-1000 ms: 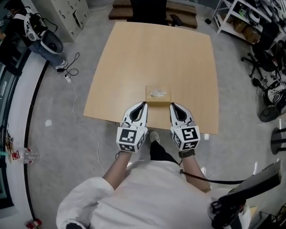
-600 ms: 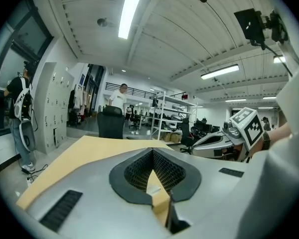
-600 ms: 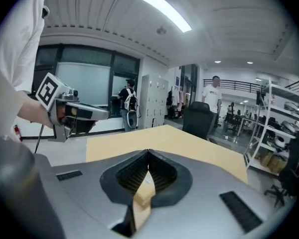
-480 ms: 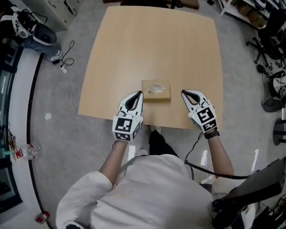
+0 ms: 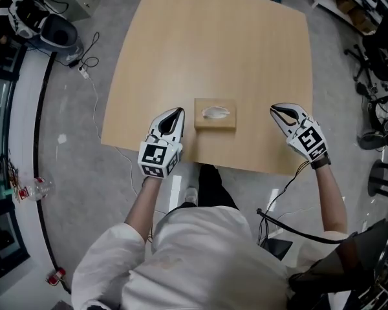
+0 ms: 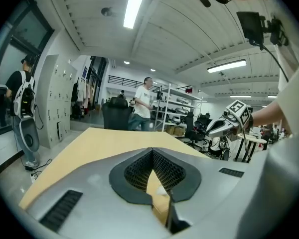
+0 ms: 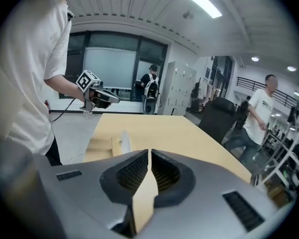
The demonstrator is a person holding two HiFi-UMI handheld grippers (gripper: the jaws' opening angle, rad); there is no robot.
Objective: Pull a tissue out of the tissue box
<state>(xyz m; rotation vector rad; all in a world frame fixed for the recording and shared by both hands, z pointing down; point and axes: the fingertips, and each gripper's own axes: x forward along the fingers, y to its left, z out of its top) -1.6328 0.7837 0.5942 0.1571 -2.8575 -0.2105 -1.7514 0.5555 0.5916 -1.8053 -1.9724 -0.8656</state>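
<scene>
A wood-coloured tissue box [image 5: 215, 120] lies near the table's front edge, and a white tissue [image 5: 216, 112] pokes from its top slot. My left gripper [image 5: 175, 112] is shut just left of the box, apart from it, with nothing held. My right gripper [image 5: 275, 110] is shut further off to the box's right, above the table edge. In the left gripper view the shut jaws [image 6: 152, 151] hide most of the box [image 6: 160, 197], and the right gripper [image 6: 228, 124] shows beyond. The right gripper view shows the box [image 7: 105, 146], its tissue [image 7: 124, 139] and the left gripper [image 7: 97, 96].
The light wooden table [image 5: 207, 44] stretches away bare behind the box. On the floor to the left lie a bag with gear [image 5: 35, 18], a cable [image 5: 84, 70] and a bottle [image 5: 35, 189]. Chairs and stands [image 5: 378, 128] crowd the right. A person [image 7: 260, 111] walks beyond the table.
Both grippers have spread apart from in front of the box: the left slid a little left, the right swung far out to the right and turned. Both stayed shut.
</scene>
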